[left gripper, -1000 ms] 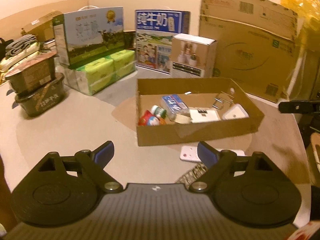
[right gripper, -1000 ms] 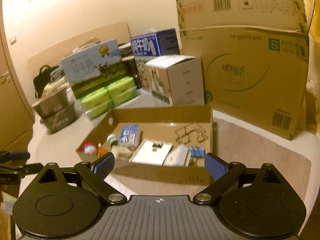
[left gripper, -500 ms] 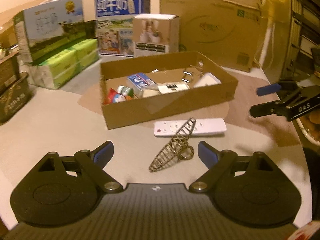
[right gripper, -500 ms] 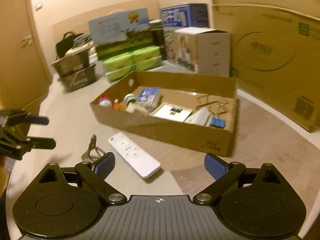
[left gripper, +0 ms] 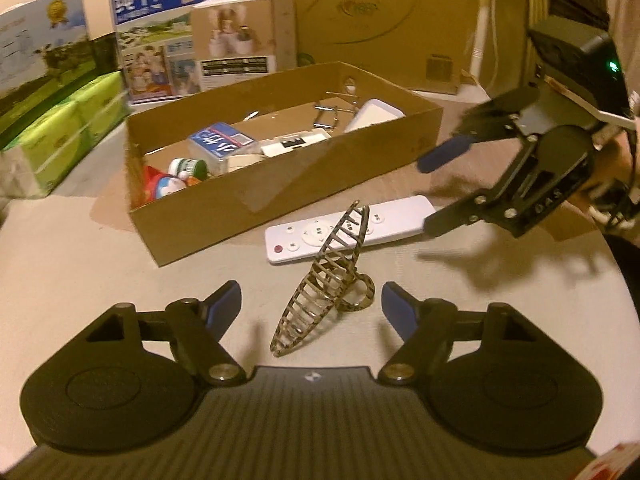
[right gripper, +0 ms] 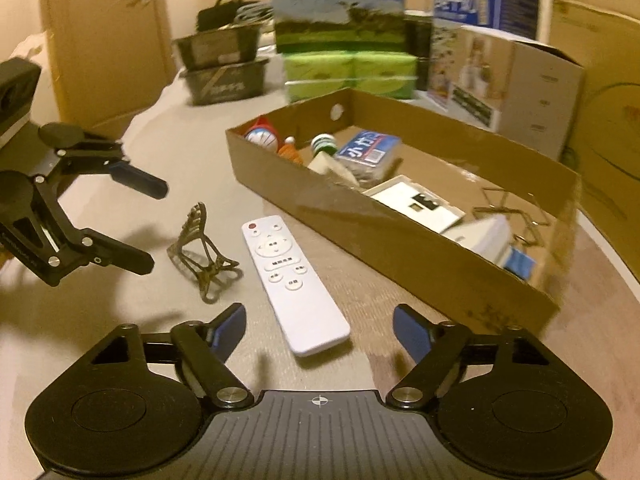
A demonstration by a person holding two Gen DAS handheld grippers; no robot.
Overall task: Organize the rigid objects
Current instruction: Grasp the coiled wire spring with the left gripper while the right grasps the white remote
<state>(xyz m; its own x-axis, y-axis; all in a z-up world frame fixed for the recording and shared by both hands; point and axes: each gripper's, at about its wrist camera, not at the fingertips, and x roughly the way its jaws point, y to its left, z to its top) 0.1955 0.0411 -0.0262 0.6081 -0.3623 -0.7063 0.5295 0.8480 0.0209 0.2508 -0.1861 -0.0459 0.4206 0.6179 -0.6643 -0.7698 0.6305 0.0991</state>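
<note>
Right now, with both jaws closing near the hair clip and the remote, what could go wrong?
1. The hair clip leans on the white remote; lifting either may drag the other.
2. The left gripper and right gripper work close together and could collide.
3. The open-frame clip might slip from the pads.

On the table are one white remote (right gripper: 294, 288), one hair claw clip (left gripper: 324, 288), one open cardboard tray (left gripper: 280, 192) and two grippers.

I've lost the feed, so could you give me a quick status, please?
Both claws closing, nothing gripped: left claw around hair clip, right claw over remote. Cardboard box beside them. Nothing in the way.
</note>
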